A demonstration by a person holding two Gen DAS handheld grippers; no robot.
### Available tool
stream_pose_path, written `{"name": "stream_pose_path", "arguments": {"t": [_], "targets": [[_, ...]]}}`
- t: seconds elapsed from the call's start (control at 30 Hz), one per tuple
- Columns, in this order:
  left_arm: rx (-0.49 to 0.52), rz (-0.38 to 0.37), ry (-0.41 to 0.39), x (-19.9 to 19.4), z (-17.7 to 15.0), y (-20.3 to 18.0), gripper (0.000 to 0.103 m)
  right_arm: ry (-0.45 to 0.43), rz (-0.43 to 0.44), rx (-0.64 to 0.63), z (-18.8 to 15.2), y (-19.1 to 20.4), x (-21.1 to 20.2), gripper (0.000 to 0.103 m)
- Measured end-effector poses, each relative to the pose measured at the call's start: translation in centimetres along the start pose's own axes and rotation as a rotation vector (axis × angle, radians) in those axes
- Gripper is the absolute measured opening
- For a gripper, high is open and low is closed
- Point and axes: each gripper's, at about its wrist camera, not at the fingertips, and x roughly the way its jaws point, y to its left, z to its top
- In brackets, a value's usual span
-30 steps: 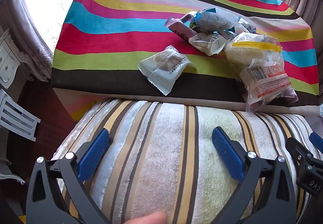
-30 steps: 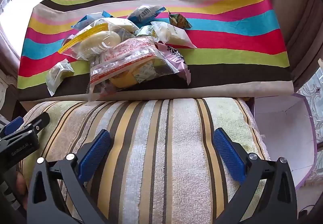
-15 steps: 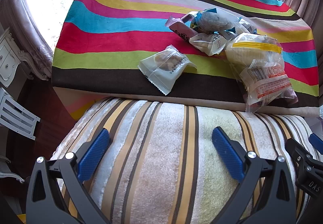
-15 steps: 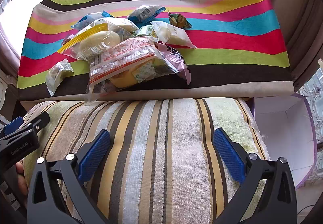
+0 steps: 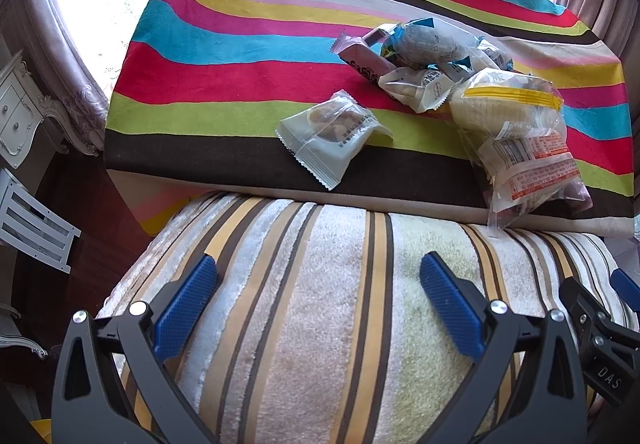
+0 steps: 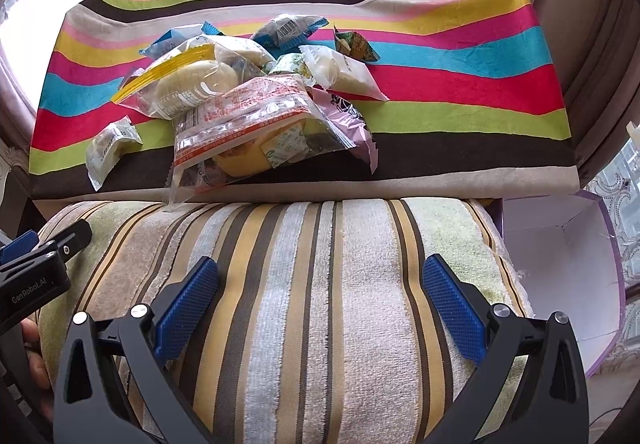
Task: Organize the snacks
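Note:
A pile of wrapped snacks [image 5: 472, 83] lies on the striped tablecloth [image 5: 240, 55]; it also shows in the right wrist view [image 6: 248, 91]. One pale cookie packet [image 5: 332, 135] lies apart, left of the pile, also seen at the left in the right wrist view [image 6: 110, 145]. A clear bag with red print [image 6: 244, 127] hangs over the table's near edge. My left gripper [image 5: 318, 308] is open and empty above a striped towel [image 5: 320, 304]. My right gripper [image 6: 320, 308] is open and empty above the same towel, short of the pile.
An open white box with purple edges [image 6: 560, 268] stands at the right, beside the towel and below the table edge. White furniture [image 5: 24, 111] and a white slatted rack [image 5: 36, 228] stand at the left. Curtains [image 6: 592, 23] hang behind the table.

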Motion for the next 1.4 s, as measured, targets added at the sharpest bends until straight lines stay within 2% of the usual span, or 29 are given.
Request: {"name": "stream_pose_path", "arguments": {"t": [0.27, 0.43, 0.67, 0.87, 1.07, 1.2, 1.4], "targets": [[0.015, 0.02, -0.003, -0.1, 0.2, -0.4, 0.102, 0.101, 0.052, -0.023, 1.6, -0.5, 1.1, 0.099], [0.009, -0.001, 0.003, 0.0, 0.6, -0.4, 0.102, 0.151, 0.068, -0.014, 2.7, -0.8, 2.0, 0.099], [0.058, -0.033, -0.007, 0.3, 2.0, -1.5, 0.102, 0.203, 0.07, 0.0, 4.7, -1.2, 3.7, 0.099], [0.021, -0.067, 0.017, 1.4, 3.9, -0.8, 0.101, 0.24, 0.031, 0.005, 7.0, -1.8, 6.0, 0.099], [0.029, -0.058, 0.026, 2.6, 5.7, -0.5, 0.101, 0.268, -0.025, 0.001, 9.9, -2.7, 8.8, 0.099], [0.057, -0.039, 0.035, 3.8, 6.8, -0.9, 0.097, 0.269, -0.077, -0.007, 11.3, -3.5, 10.5, 0.099], [0.074, -0.042, 0.063, 5.5, 7.9, -0.9, 0.087, 0.284, -0.092, -0.007, 13.9, -4.4, 13.8, 0.099]]}}
